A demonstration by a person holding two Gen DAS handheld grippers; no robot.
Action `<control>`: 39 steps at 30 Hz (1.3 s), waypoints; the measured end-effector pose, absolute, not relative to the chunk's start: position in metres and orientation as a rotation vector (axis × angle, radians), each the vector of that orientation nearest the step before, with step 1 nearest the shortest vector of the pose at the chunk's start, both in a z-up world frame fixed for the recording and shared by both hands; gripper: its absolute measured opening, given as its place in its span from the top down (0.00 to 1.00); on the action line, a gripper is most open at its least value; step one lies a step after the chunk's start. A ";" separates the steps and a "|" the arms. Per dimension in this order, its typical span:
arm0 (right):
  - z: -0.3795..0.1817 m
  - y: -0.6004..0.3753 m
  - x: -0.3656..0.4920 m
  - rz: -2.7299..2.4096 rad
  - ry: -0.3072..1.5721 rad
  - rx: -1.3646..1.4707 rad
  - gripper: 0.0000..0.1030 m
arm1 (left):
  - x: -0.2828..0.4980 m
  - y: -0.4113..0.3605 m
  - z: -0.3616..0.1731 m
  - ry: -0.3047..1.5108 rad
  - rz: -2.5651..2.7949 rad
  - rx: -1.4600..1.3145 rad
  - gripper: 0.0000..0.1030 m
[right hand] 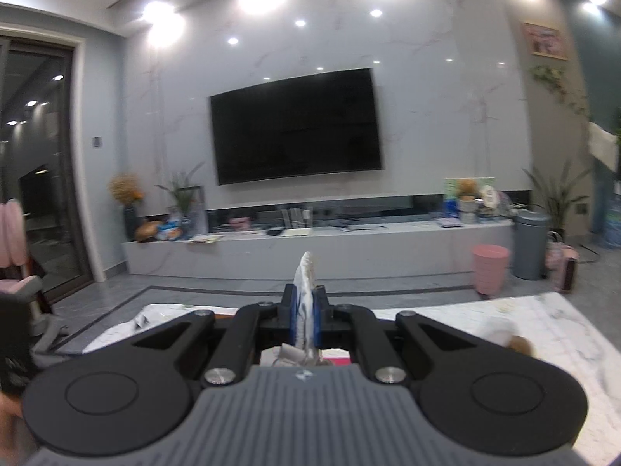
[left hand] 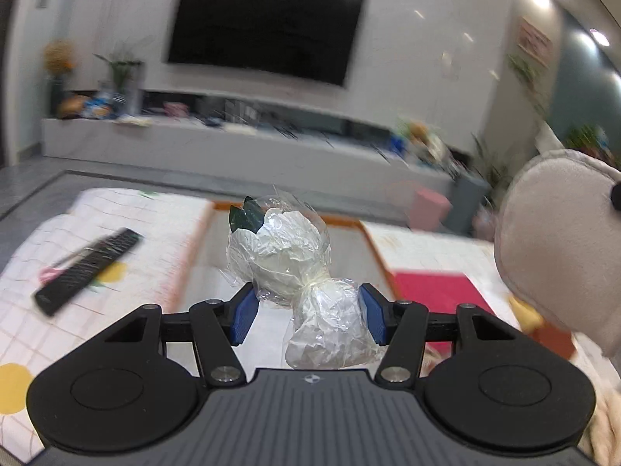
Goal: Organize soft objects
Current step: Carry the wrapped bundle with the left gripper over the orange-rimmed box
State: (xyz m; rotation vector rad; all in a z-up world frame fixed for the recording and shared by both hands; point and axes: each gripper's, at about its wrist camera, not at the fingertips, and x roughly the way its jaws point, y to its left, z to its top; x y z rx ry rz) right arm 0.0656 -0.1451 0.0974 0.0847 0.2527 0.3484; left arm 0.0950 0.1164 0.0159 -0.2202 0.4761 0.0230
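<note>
In the left wrist view my left gripper (left hand: 306, 310) holds a white flower wrapped in clear plastic (left hand: 283, 248) by its wrapped stem, which fills the gap between the blue pads (left hand: 244, 312). The flower head with dark green leaves points up and away. A grey plush toy (left hand: 559, 244) with a black eye hangs close at the right edge. In the right wrist view my right gripper (right hand: 306, 310) is shut on a thin fold of white-grey soft fabric (right hand: 305, 279) that sticks up between the pads; what it belongs to is hidden below.
A low table with a white grid-pattern cloth (left hand: 147, 233) carries a black remote control (left hand: 85, 272) and a pink-handled item. An orange-rimmed tray (left hand: 295, 213) and a red mat (left hand: 431, 291) lie below. A TV (right hand: 297, 126), a pink bin (right hand: 490, 268) and a grey bin (right hand: 531, 244) stand beyond.
</note>
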 end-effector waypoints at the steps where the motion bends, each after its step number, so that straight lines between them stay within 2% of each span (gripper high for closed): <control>1: 0.098 -0.136 0.067 0.358 0.248 0.087 0.95 | 0.093 0.121 0.020 0.457 0.037 -0.229 0.37; 10: 0.100 -0.068 0.077 0.415 0.227 0.055 0.95 | 0.080 0.151 0.076 0.340 0.042 -0.259 0.37; 14: 0.096 -0.054 0.083 0.383 0.221 0.087 0.95 | 0.096 0.158 0.090 0.396 -0.006 -0.299 0.37; 22: 0.076 -0.035 0.091 0.397 0.225 0.126 0.95 | 0.117 0.145 0.023 0.493 0.047 -0.161 0.37; 23: 0.071 -0.032 0.092 0.404 0.226 0.120 1.00 | 0.118 0.141 0.017 0.495 0.085 -0.114 0.37; 24: 0.067 -0.029 0.094 0.414 0.233 0.120 1.00 | 0.120 0.140 0.012 0.501 0.105 -0.082 0.37; 32: 0.025 -0.005 0.107 0.462 0.299 0.086 1.00 | 0.134 0.130 -0.016 0.622 0.105 -0.005 0.37; 38: 0.020 -0.014 0.118 0.517 0.421 0.005 1.00 | 0.131 0.137 -0.025 0.646 0.095 -0.006 0.37; 39: 0.021 -0.015 0.121 0.530 0.446 -0.034 0.98 | 0.130 0.140 -0.024 0.644 0.087 -0.017 0.37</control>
